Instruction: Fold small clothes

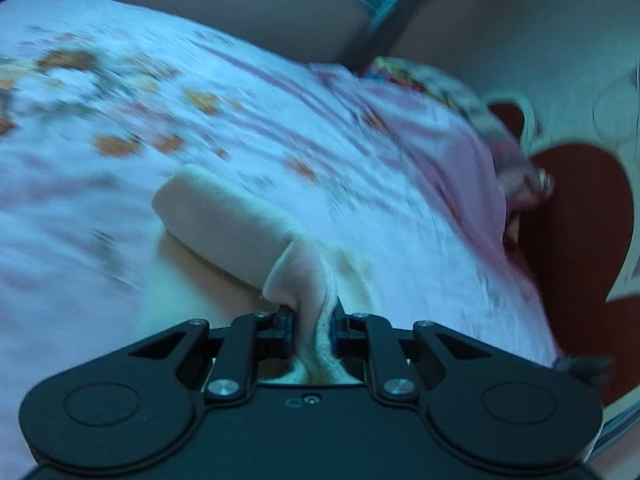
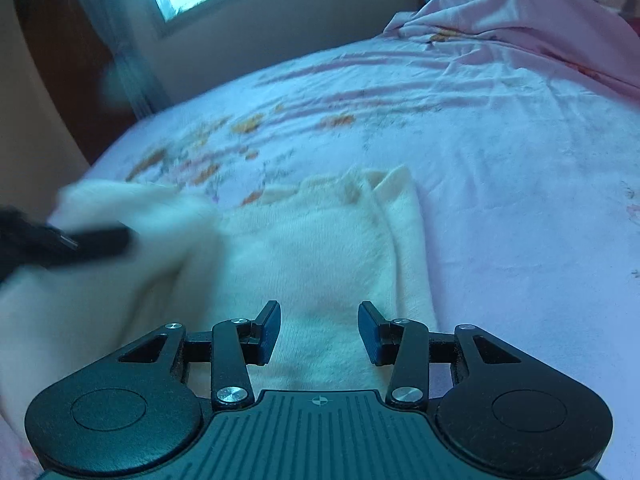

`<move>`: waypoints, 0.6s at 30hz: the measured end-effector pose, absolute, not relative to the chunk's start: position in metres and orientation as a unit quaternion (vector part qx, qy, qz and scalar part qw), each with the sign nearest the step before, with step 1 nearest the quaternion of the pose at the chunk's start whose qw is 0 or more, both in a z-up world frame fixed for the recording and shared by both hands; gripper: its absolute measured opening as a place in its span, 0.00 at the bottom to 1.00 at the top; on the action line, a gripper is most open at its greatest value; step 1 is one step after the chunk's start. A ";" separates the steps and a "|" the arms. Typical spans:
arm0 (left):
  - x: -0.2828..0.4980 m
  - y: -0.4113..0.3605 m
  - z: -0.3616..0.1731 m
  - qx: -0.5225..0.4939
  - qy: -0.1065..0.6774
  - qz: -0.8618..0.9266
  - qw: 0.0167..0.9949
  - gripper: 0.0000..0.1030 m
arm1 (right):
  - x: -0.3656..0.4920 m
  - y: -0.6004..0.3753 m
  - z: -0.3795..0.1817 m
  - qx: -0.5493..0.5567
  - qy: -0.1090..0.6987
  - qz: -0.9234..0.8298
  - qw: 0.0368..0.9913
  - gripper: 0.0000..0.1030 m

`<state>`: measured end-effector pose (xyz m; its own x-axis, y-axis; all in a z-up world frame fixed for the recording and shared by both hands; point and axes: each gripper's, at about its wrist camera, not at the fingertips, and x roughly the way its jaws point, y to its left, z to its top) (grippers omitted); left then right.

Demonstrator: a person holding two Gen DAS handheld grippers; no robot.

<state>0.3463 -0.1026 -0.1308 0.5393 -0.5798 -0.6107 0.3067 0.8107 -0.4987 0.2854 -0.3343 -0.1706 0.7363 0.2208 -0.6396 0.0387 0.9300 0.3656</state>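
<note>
Left wrist view: the left gripper is clamped on a bunched edge of the cream garment, which trails away up and to the left over the floral bedsheet; the picture is smeared.

Right wrist view: the right gripper hovers with jaws apart, holding nothing, above the near end of the garment. The garment's long axis runs near to far, directly ahead of these jaws, and its folded right edge lies just right of them. The left gripper lifts the cloth's left side, so the right hand is probably nearer to that flat right portion.
</note>
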 end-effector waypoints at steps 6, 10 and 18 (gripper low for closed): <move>0.331 -0.161 -0.158 -0.141 0.458 -0.254 0.840 0.19 | 0.266 -0.371 -0.169 0.180 0.363 0.041 0.913 0.42; 0.317 -0.166 -0.145 -0.143 0.456 -0.292 0.829 0.23 | 0.255 -0.392 -0.171 0.205 0.358 0.034 0.910 0.42; 0.303 -0.114 -0.130 -0.133 0.434 -0.244 0.857 0.23 | 0.246 -0.392 -0.157 0.269 0.344 0.079 0.896 0.42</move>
